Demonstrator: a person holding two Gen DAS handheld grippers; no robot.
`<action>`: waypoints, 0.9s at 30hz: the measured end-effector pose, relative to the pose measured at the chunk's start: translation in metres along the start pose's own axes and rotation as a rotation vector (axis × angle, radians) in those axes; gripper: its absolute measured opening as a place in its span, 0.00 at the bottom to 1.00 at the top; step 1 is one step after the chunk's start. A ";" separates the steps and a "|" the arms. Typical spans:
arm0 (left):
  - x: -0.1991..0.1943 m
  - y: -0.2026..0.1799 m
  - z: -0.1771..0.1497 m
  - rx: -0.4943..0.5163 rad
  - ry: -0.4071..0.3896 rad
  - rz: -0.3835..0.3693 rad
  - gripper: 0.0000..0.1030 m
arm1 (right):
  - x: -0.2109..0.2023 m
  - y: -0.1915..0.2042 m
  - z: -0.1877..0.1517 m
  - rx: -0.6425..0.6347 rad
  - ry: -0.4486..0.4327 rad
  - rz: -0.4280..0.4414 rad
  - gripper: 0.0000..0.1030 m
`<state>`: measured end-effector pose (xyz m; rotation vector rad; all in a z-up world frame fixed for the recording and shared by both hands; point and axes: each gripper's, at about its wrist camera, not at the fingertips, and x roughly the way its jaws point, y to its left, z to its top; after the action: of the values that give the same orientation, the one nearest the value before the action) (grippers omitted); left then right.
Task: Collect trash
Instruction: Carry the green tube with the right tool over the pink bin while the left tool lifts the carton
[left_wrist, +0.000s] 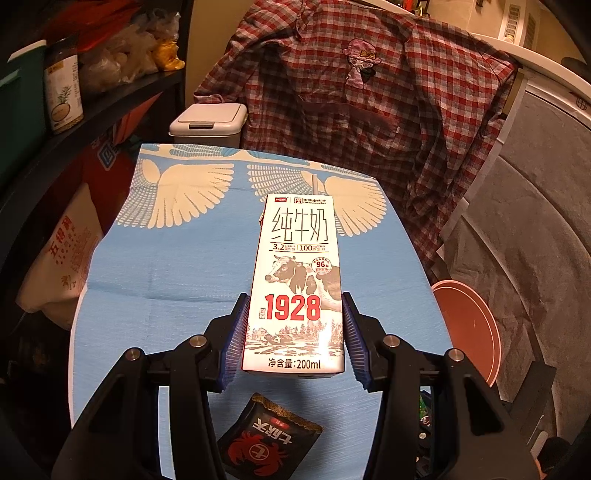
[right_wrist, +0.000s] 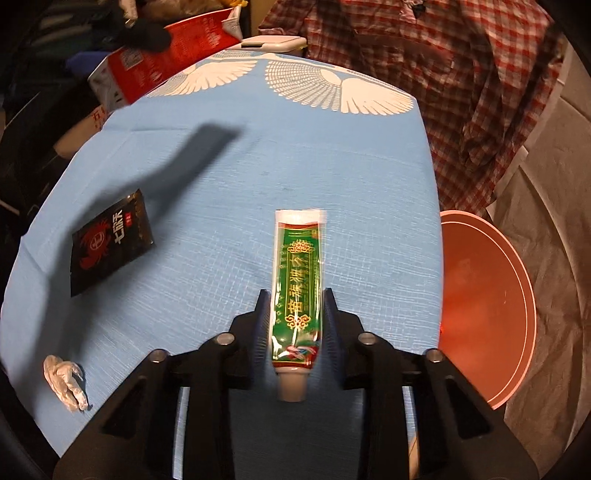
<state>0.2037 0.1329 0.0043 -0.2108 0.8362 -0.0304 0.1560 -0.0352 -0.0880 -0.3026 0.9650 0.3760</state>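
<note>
**Milk carton gripped on the left, ointment tube between the right jaws**

The left gripper (left_wrist: 293, 332) is clamped on a white milk carton (left_wrist: 295, 280), its blue ribbed pads pressed against both long sides of the lower half. The carton is upright in the view, printed with a cow, a large red "1928" and "200ml", and a straw sticks from its top. It is held above the blue table cover (left_wrist: 166, 266), roughly over the middle of the table.

A green tube (right_wrist: 297, 291) with gold characters and a white cap lies on the cover towards the table's right edge, cap pointing at the camera. It sits between the jaws of the right gripper (right_wrist: 295, 299), which stand close against its sides; whether the pads actually press it I cannot tell, as the view is blurred.

A black snack packet (right_wrist: 110, 242) with a red crab design lies near the left edge. A crumpled white tissue (right_wrist: 64, 380) lies at the near left corner. Beyond the far edge stands a white lidded bin (left_wrist: 208, 123). A red basin (right_wrist: 484, 306) sits just past the right edge. A red checked shirt (left_wrist: 369, 103) hangs behind the far right corner.
</note>
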 end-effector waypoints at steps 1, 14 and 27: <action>-0.001 -0.002 0.000 0.003 -0.003 -0.001 0.47 | -0.001 -0.001 0.000 -0.001 -0.002 0.000 0.27; -0.011 -0.014 0.007 0.012 -0.034 -0.027 0.47 | -0.069 -0.045 0.036 0.110 -0.165 0.014 0.27; -0.016 -0.020 0.008 0.046 -0.059 -0.008 0.47 | -0.107 -0.124 0.039 0.240 -0.352 -0.082 0.27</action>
<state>0.2001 0.1170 0.0254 -0.1714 0.7749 -0.0509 0.1840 -0.1484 0.0330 -0.0532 0.6409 0.2250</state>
